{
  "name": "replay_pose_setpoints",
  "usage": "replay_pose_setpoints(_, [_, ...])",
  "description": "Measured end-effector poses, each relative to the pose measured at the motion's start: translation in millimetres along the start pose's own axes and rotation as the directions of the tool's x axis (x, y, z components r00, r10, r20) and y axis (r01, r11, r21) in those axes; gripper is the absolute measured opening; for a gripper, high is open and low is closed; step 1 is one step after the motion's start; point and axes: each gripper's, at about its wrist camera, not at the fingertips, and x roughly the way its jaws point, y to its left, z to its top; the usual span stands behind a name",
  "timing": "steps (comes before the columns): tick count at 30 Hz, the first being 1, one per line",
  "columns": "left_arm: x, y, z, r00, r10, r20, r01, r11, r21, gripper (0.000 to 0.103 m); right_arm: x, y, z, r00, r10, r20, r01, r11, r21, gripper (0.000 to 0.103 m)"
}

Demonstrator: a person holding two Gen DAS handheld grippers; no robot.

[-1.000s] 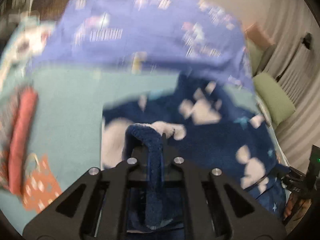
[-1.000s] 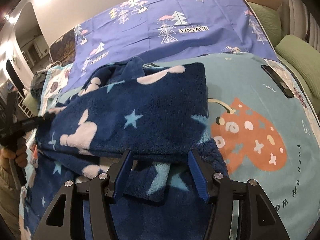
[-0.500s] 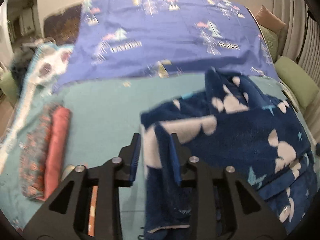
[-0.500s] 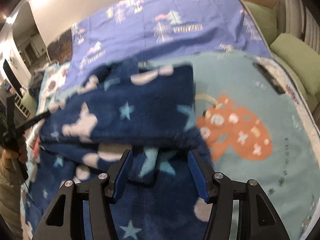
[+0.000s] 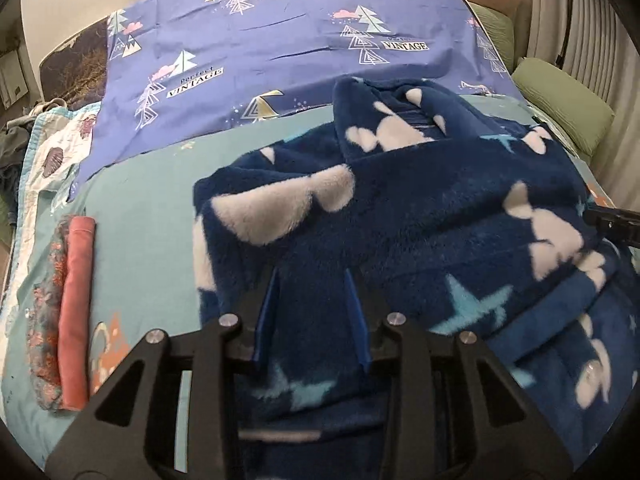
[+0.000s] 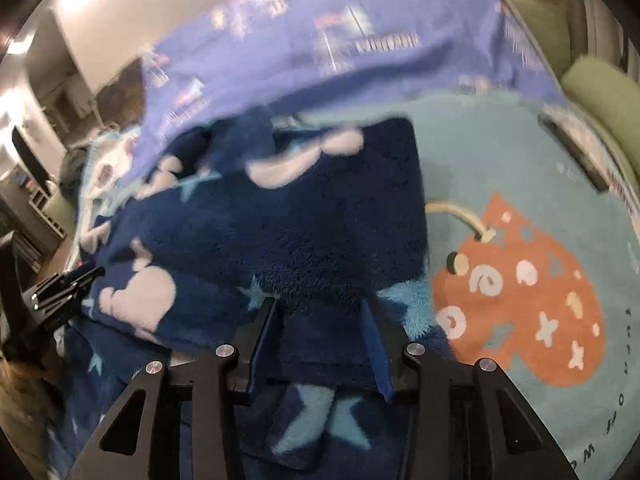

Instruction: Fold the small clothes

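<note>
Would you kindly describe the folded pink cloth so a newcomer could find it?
Start from the teal bedspread and follow it to its left edge. The pink cloth lies there as a long narrow strip against a floral cloth; it alone is plain and unpatterned.

A dark blue fleece garment (image 5: 420,216) with white shapes and pale blue stars lies folded over in thick layers, filling the frame's centre and right.

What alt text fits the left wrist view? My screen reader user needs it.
The open left gripper hovers over a navy fleece garment on a teal bed cover. Folded red clothes lie at left, a purple sheet behind.
</note>
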Motion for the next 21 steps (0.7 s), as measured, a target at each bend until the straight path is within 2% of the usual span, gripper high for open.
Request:
replay_pose_setpoints(3, [-17.2,-3.8,6.2,0.999,-0.031,0.019,0.031,0.999,0.009,0.037,-18.4,10.4,2.8,0.999,-0.029,0.013,0.030,0.999,-0.034,0.043])
replay_pose_setpoints(7, [-31.5,-6.2,31.0,0.986,-0.149,0.077,0.153,0.987,-0.051,0.041,-33.9,18.6,24.4,0.997,0.056,0.051,-0.055,0.998,-0.020,0.043])
replay_pose_setpoints(10, [-18.3,-16.9,62.8,0.983,-0.164,0.085,0.169,0.984,-0.064,0.042,-26.8,28.7,52.0,0.992,0.110,0.063,-0.110,0.994,-0.014,0.043])
replay_pose_setpoints(13, [9.3,-24.6,90.3,0.976,-0.207,0.075,0.214,0.970,-0.117,0.042,-6.3,39.1,84.4,0.986,0.153,0.060,-0.154,0.988,0.010,0.043])
replay_pose_setpoints(16, [44.3,-35.7,103.1,0.986,-0.167,0.017,0.168,0.978,-0.127,0.042,25.2,44.4,105.6,0.974,0.224,0.030,-0.226,0.972,0.065,0.043])
replay_pose_setpoints(18, [72.5,-40.4,102.4,0.994,-0.098,-0.054,0.092,0.990,-0.105,0.042,54.2,43.1,113.0,0.966,0.258,0.001,-0.256,0.960,0.112,0.043])
replay_pose_setpoints(19, [88.5,-39.5,98.1,0.994,-0.056,-0.092,0.047,0.994,-0.096,0.045,67.9,43.4,112.8,0.967,0.253,-0.024,-0.249,0.961,0.122,0.043])
replay_pose_setpoints(20, [98.8,-37.1,94.3,0.993,-0.046,-0.107,0.035,0.994,-0.100,0.052,83.5,41.1,112.2,0.974,0.217,-0.059,-0.208,0.970,0.128,0.043])
replay_pose_setpoints(21, [102.9,-30.1,89.6,0.994,-0.075,-0.085,0.063,0.989,-0.135,0.055,99.4,36.5,107.7,0.987,0.130,-0.096,-0.118,0.985,0.123,0.039])
